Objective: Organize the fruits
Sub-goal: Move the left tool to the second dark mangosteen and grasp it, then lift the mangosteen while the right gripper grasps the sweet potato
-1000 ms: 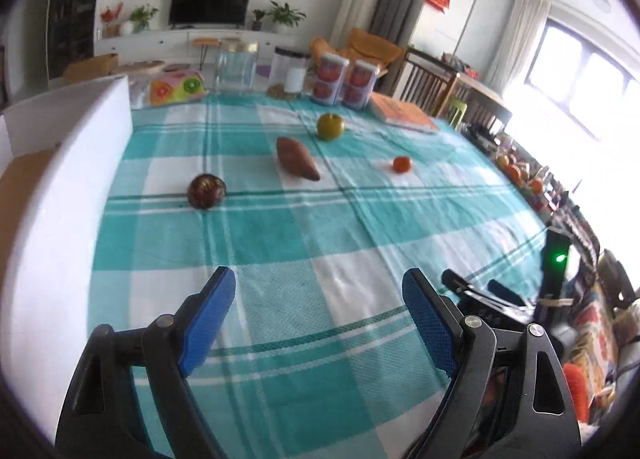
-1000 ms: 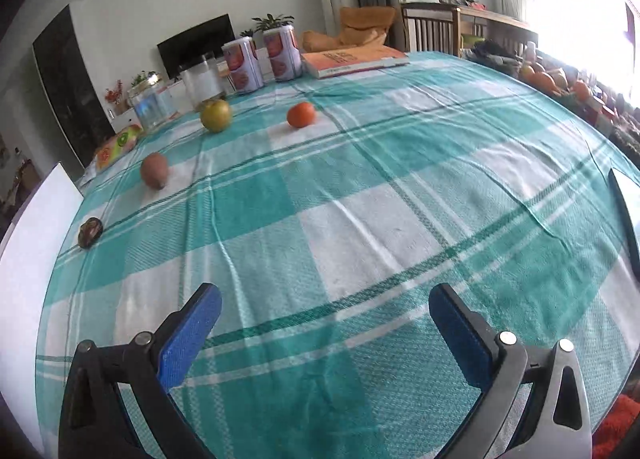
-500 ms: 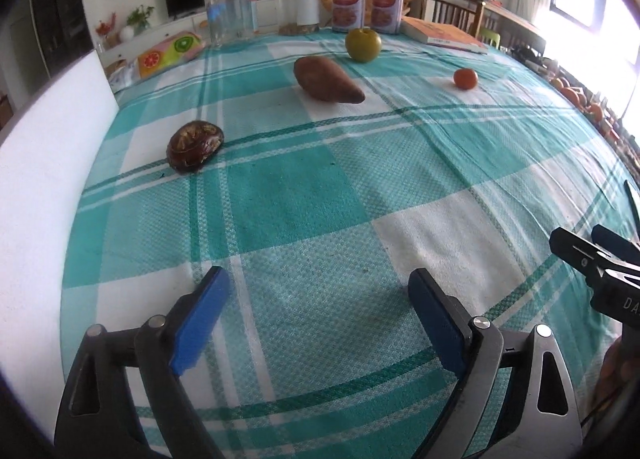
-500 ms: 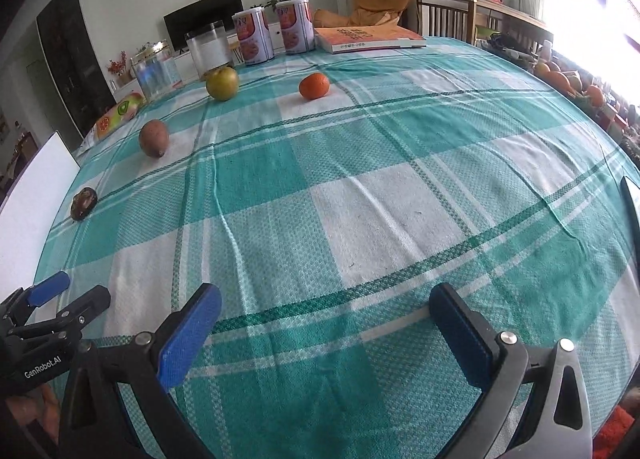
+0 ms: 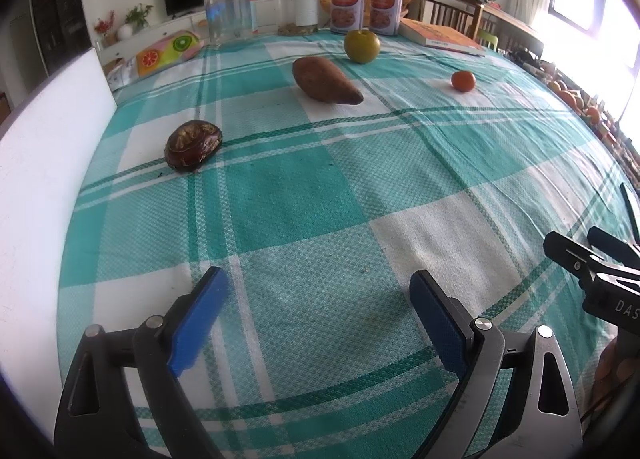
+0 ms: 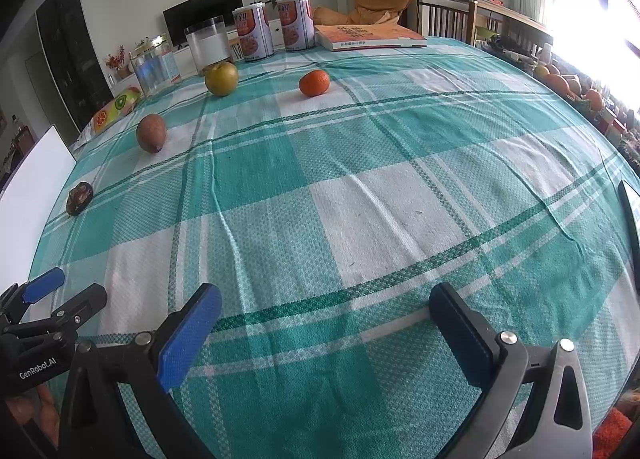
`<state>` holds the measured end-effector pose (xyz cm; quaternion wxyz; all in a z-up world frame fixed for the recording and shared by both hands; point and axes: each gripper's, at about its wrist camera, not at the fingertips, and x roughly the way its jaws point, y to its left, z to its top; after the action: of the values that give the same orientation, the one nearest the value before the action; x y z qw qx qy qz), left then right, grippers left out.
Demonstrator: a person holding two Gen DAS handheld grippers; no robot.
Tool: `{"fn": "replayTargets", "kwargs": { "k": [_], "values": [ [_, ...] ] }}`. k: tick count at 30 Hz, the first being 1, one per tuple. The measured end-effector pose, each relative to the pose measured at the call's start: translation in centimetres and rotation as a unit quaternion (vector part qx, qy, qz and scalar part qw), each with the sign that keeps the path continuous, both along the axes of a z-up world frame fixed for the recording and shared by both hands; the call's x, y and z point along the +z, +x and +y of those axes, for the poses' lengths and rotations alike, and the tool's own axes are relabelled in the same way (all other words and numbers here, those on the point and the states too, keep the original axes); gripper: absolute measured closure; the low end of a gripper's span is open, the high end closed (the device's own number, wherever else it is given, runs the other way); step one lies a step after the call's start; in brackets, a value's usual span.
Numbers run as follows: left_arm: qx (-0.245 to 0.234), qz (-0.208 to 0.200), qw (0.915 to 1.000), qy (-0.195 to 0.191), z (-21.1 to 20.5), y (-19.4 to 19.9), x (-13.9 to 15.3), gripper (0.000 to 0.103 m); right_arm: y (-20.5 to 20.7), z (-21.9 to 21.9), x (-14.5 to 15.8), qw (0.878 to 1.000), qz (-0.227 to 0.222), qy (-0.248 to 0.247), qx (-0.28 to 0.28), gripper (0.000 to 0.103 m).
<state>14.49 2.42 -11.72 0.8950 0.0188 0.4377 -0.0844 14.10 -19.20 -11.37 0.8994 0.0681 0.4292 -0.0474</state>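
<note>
Several items lie apart on the teal checked tablecloth: a dark brown wrinkled fruit at the left, a sweet potato, a green apple and a small orange. The right wrist view shows the same dark fruit, sweet potato, apple and orange. My left gripper is open and empty near the front edge. My right gripper is open and empty, to the right of the left one.
A white box wall stands along the table's left side. At the back stand two clear jars, two printed cans, a book and a fruit-print packet. More oranges lie beyond the right edge.
The left gripper has dropped lower and moved forward, so the fruits look nearer. The right gripper has shifted slightly forward; the left gripper now shows at its lower left. Both stay open.
</note>
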Motion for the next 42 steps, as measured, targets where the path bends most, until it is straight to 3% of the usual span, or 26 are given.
{"fn": "replayTargets", "kwargs": {
  "k": [4,7,10,16,19,23,28,32,38,39,41,42],
  "values": [
    [0.014,0.016,0.9948,-0.1,2.9,0.8,0.9,0.01,0.0,0.0,0.0,1.0,0.0,0.001,0.0,0.0],
    [0.092,0.026,0.9822,-0.162,6.2,3.0,1.9,0.01,0.0,0.0,0.0,1.0,0.001,-0.001,0.0,0.0],
    [0.144,0.027,0.9794,-0.139,7.9,6.0,2.1,0.01,0.0,0.0,0.0,1.0,0.003,-0.005,0.0,0.0],
    [0.144,0.01,0.9892,-0.026,7.3,10.4,0.7,0.012,0.0,0.0,0.0,1.0,0.002,-0.003,0.001,0.0],
    [0.143,-0.001,0.9897,-0.01,7.3,11.2,0.3,0.013,0.0,0.0,0.0,1.0,0.002,-0.004,0.001,0.0],
    [0.133,-0.014,0.991,0.003,7.2,11.0,0.3,0.056,0.1,0.1,-0.1,1.0,0.003,-0.006,0.001,0.0],
    [0.122,-0.016,0.9924,-0.009,7.3,9.5,0.8,0.057,0.1,0.2,-0.1,1.0,0.008,-0.015,0.001,0.0],
    [0.098,0.004,0.9946,-0.034,6.8,5.9,1.3,0.057,0.1,0.3,-0.1,1.0,0.009,-0.016,0.001,0.0],
    [0.041,0.023,0.9983,-0.036,5.3,0.3,1.4,0.055,0.2,0.3,-0.1,1.0,0.011,-0.021,0.001,0.0],
    [0.041,0.021,0.9984,-0.033,5.3,-0.1,1.3,0.052,0.2,0.3,-0.1,1.0,0.012,-0.022,0.001,0.0],
    [0.04,0.014,0.9989,-0.022,5.3,-0.4,0.8,0.025,0.2,0.4,-0.1,1.0,0.013,-0.024,0.002,0.0],
    [0.036,0.005,0.9992,-0.015,5.2,-0.5,0.6,0.025,0.2,0.4,-0.1,1.0,0.013,-0.024,0.002,0.0]
  ]
}}
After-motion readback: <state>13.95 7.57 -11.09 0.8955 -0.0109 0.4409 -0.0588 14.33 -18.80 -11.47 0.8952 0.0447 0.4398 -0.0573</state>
